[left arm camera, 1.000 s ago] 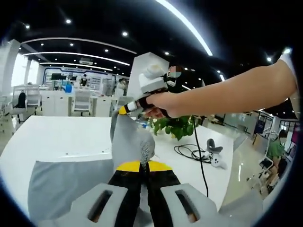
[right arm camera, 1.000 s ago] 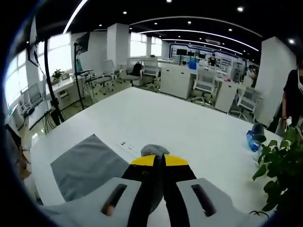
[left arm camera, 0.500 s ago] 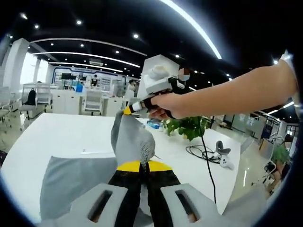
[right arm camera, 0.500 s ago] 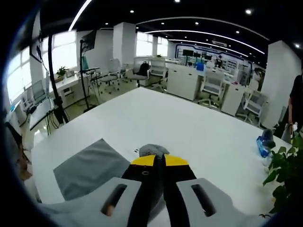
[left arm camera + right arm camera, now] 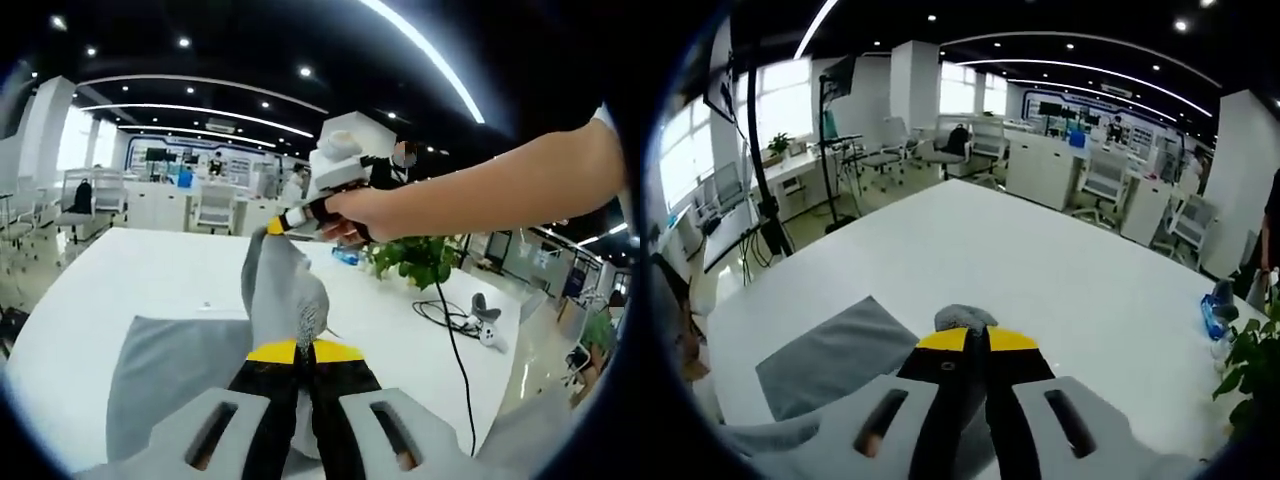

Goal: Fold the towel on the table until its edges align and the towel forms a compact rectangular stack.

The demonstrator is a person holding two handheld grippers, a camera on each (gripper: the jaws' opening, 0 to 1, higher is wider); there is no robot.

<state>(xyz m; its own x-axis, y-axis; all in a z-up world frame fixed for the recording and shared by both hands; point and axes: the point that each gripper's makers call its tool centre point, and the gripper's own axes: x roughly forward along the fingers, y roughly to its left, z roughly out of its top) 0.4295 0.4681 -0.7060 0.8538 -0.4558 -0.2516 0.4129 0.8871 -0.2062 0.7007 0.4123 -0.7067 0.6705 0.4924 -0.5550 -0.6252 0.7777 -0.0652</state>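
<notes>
We are pinching the grey towel (image 5: 180, 370) with both grippers and lifting one edge of it clear of the white counter (image 5: 130, 270), while the rest of the cloth is lying flat on the counter below. In the left gripper view, the left gripper (image 5: 305, 352) is holding its fingers closed on a bunched corner of towel that is rising between the yellow tips. Farther off in that view, the right gripper (image 5: 272, 228), carried in a person's hand (image 5: 350, 212), is holding another corner aloft, so the lifted edge is hanging stretched between the two. In the right gripper view, those fingers are likewise closed on a tuft of the towel, with the flat part spreading down to the left. We judge this to be the carrying stage of a fold, probably the first, though how many layers are lying below is hard to tell. The next move calls for carrying both corners together over the flat part, keeping the edge taut, lowering it onto the opposite edge and only then letting go.
</notes>
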